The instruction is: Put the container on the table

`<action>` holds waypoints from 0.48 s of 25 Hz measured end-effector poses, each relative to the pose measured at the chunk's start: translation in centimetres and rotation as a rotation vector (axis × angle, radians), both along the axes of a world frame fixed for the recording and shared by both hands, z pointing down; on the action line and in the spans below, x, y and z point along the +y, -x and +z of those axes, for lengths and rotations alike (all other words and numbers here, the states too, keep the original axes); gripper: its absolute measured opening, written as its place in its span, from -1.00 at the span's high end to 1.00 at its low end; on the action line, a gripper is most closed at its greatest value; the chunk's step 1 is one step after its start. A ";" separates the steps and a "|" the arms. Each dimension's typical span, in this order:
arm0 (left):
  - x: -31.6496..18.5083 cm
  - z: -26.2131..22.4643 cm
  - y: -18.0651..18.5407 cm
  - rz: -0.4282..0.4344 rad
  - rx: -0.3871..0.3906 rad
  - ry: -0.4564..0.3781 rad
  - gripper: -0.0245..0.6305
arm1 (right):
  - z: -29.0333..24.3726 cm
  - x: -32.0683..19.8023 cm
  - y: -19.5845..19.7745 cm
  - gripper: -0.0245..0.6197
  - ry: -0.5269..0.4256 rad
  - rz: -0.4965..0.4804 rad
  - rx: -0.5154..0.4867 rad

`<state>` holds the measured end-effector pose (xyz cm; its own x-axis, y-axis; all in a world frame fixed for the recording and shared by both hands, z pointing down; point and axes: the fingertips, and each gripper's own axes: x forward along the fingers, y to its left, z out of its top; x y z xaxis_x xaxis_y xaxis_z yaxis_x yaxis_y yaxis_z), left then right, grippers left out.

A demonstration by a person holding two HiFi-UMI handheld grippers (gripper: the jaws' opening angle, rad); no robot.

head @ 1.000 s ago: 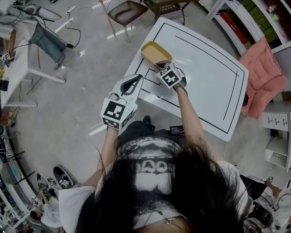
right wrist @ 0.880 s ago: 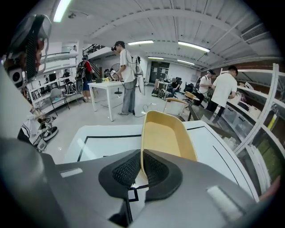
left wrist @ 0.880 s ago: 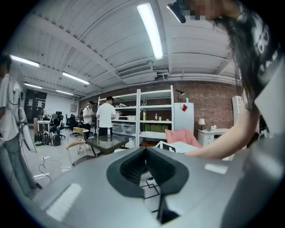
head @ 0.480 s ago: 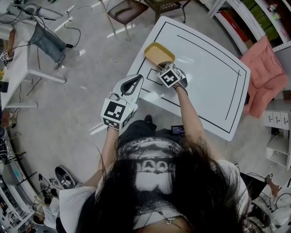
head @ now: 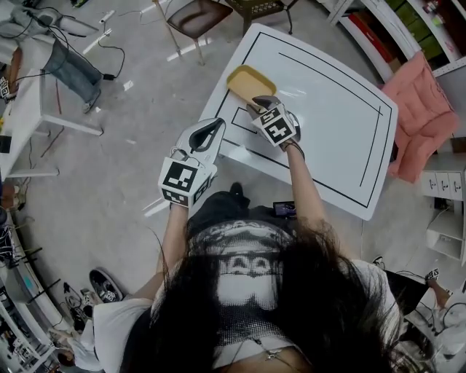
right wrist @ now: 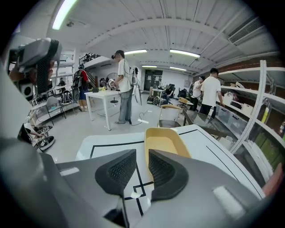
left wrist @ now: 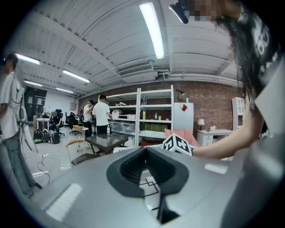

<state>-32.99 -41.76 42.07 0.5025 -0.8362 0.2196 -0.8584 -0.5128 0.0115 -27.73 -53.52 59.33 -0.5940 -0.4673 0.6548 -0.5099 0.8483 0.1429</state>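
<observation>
Reaching well forward with the right arm (head: 302,182), out across the near edge of the table (head: 328,124), wrist dipped, right gripper (head: 258,103) aimed down and away. Holding its fingers apart by a narrow gap, with only white tabletop and black lines (right wrist: 116,144) showing through. Gripping nothing there.

And the container (right wrist: 164,140), yellow and shallow: down flat on the table just past those fingertips. Near end tucked out of sight behind the finger on the right of the right gripper view, left wall right beside that finger's pad, clear of the other finger.

Hanging back with the left arm (head: 171,233), elbow bent, left gripper (head: 212,125) short of the table's near-left edge, out over the floor (head: 131,146) and tipped up enough to catch the ceiling (left wrist: 111,44). Pinching its fingers together at the tips, empty.

Around the place: past the right fingertips and the container, off the table's far corner, a chair (head: 200,16). Away to the right of those fingers, across the whole tabletop, a pink cushion (head: 422,109). Straight ahead of the left fingertips, the right gripper's marker cube (left wrist: 178,144) cutting across the view with the bare forearm behind it. Further on, a dark table (left wrist: 107,141), white shelving (left wrist: 156,111) and a few people (left wrist: 101,113) standing.
</observation>
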 end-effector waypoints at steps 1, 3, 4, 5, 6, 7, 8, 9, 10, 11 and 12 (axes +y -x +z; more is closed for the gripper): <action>0.0 0.0 -0.2 0.002 0.002 0.002 0.93 | -0.8 0.3 -0.3 0.65 -0.009 0.004 -0.021; 0.2 0.1 -0.6 0.005 0.005 0.004 0.93 | -2.2 1.2 -1.2 0.65 -0.018 0.026 -0.056; 0.3 0.2 -0.9 0.007 0.007 0.005 0.93 | -2.9 1.7 -1.7 0.66 -0.024 0.035 -0.073; 0.4 0.2 -1.2 0.010 0.008 0.007 0.93 | -3.6 2.2 -2.1 0.67 -0.031 0.041 -0.090; 0.6 0.3 -1.6 0.013 0.010 0.008 0.93 | -4.2 2.8 -2.6 0.67 -0.040 0.044 -0.106; 0.7 0.3 -2.0 0.017 0.011 0.010 0.93 | -4.9 3.3 -3.1 0.67 -0.048 0.046 -0.119; 0.9 0.4 -2.4 0.022 0.012 0.012 0.93 | -5.6 3.9 -3.5 0.67 -0.056 0.047 -0.129; 1.1 0.5 -2.8 0.026 0.013 0.015 0.93 | -6.2 4.4 -4.0 0.68 -0.064 0.046 -0.138; 1.3 0.5 -3.3 0.030 0.014 0.019 0.93 | -6.8 5.0 -4.5 0.68 -0.072 0.045 -0.147; 1.5 0.6 -3.8 0.033 0.015 0.021 0.93 | -7.4 5.6 -5.1 0.68 -0.079 0.045 -0.156; 1.7 0.6 -4.3 0.036 0.015 0.022 0.93 | -8.1 6.2 -5.6 0.69 -0.087 0.047 -0.168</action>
